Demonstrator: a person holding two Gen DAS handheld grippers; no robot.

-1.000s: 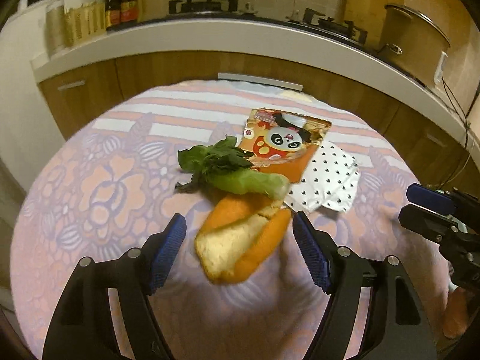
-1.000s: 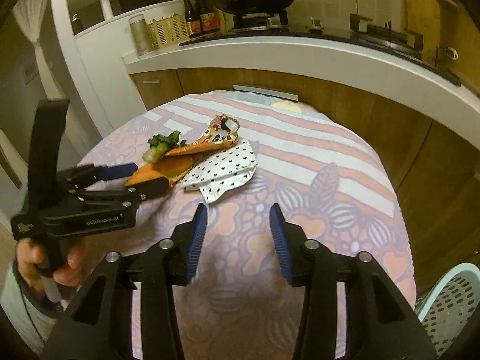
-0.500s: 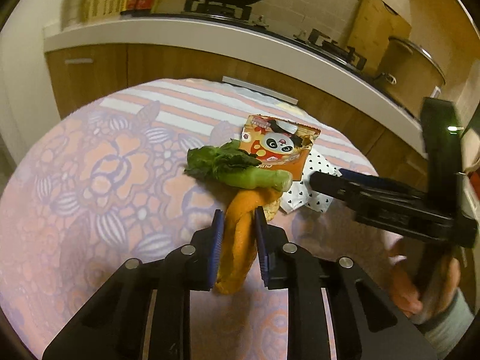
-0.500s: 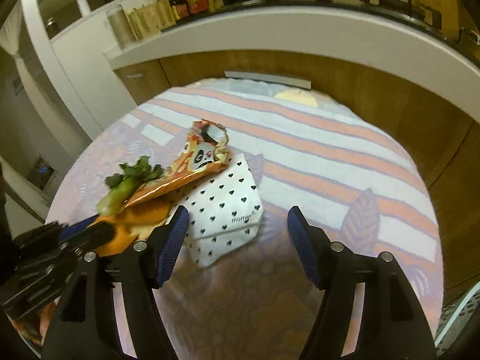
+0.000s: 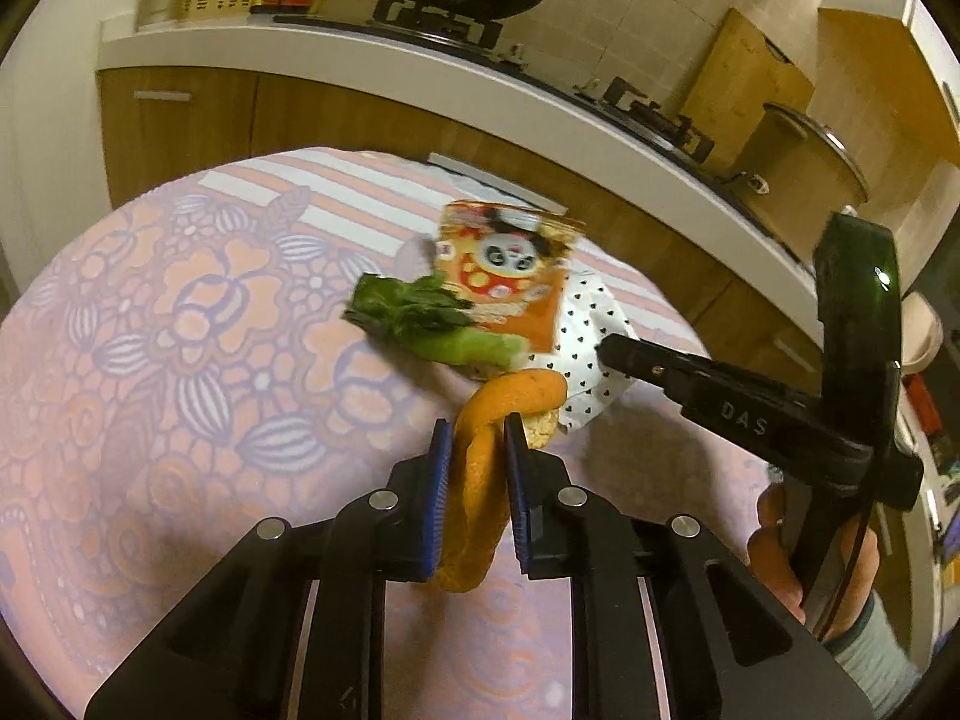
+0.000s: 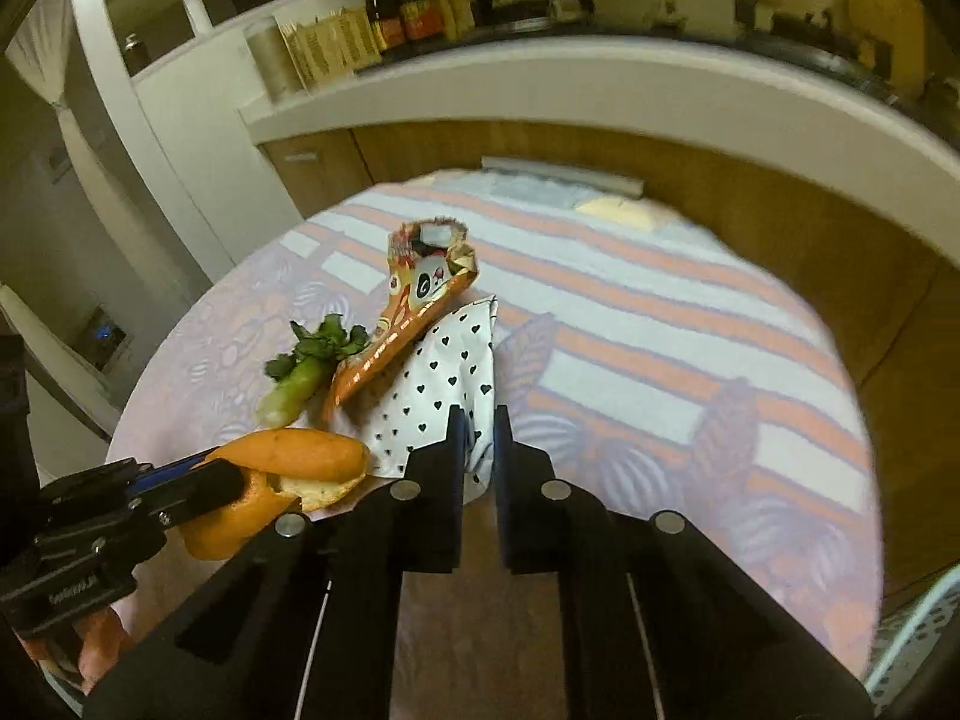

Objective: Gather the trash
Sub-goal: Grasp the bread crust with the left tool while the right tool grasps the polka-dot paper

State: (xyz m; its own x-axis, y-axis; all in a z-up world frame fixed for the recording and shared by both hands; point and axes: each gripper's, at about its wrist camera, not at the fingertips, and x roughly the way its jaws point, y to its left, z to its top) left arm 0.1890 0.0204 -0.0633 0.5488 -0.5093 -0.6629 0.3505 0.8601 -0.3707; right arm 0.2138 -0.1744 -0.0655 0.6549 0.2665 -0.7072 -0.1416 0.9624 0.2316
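Peel: orange peel (image 5: 480, 468) sits pinched between the blue pads of the left gripper (image 5: 474, 480), jaws nearly together on it, its curled end poking out past the fingertips toward 12 o'clock. Right gripper (image 6: 477, 438) has its jaws drawn close on the near edge of the heart-print wrapper (image 6: 438, 396), white paper showing in the narrow gap; whether it is lifted off the cloth cannot be told. Heap lies near the centre of the round table, on the floral tablecloth (image 5: 180, 330). In the left wrist view, green vegetable stalk (image 5: 432, 330) lies at 11 o'clock of the peel, just beside it, and the panda snack bag (image 5: 510, 276) lies at 12 o'clock, overlapping stalk and wrapper. Kitchen counter (image 5: 420, 72) curves behind the table. Perforated basket (image 6: 918, 630) shows at 4 o'clock in the right wrist view.
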